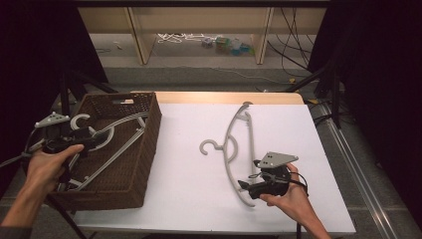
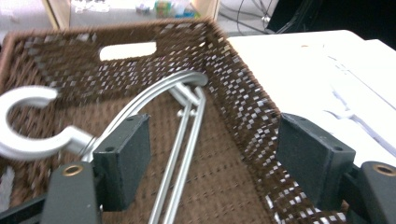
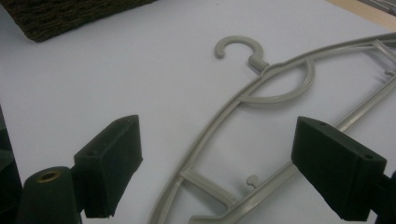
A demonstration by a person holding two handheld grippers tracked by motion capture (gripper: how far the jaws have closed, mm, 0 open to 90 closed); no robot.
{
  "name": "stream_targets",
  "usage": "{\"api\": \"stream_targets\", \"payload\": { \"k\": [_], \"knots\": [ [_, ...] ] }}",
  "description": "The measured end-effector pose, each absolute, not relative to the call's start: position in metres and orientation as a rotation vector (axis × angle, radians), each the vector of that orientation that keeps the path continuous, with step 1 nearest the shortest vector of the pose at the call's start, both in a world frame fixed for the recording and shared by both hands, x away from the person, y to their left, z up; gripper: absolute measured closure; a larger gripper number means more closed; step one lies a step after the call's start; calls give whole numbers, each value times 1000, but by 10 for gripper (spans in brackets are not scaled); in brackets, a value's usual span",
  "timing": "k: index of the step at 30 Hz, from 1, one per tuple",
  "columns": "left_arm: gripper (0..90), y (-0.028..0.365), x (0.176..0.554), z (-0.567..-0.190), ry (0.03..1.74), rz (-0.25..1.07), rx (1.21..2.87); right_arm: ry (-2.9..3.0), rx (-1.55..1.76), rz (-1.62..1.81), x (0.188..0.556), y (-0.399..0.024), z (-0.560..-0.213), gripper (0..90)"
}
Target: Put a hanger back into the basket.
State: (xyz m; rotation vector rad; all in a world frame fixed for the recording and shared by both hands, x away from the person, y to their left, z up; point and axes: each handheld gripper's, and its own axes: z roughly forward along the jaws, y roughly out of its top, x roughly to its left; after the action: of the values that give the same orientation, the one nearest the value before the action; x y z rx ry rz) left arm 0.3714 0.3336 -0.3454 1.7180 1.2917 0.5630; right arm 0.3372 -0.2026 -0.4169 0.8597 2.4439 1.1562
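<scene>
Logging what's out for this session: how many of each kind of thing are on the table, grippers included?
Hangers: 2, one in the basket, one on the white tabletop
Wicker basket: 1
Grippers: 2, left gripper and right gripper
Total: 5

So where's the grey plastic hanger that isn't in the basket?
In the high view, the grey plastic hanger lies flat on the white table, right of the brown wicker basket.

A dark brown woven basket (image 1: 144, 149) holds grey hangers (image 2: 182, 135); a beige hanger (image 1: 239, 144) lies on the white table (image 1: 184, 179).
</scene>
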Motion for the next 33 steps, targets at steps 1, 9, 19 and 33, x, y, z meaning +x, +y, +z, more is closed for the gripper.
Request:
{"api": "stream_targets", "payload": {
  "k": [1, 9, 19, 33],
  "knots": [
    [253, 330, 370, -343, 1279, 557, 1707, 2442, 875, 1157, 336, -202, -417, 170],
    [244, 297, 357, -336, 1176, 555, 1657, 2448, 866, 1156, 336, -201, -419, 170],
    [221, 244, 343, -344, 996, 543, 1704, 2454, 882, 1160, 336, -201, -419, 170],
    [195, 192, 331, -376, 866, 501, 1676, 2416, 885, 1196, 339, -204, -421, 171]
  ]
}}
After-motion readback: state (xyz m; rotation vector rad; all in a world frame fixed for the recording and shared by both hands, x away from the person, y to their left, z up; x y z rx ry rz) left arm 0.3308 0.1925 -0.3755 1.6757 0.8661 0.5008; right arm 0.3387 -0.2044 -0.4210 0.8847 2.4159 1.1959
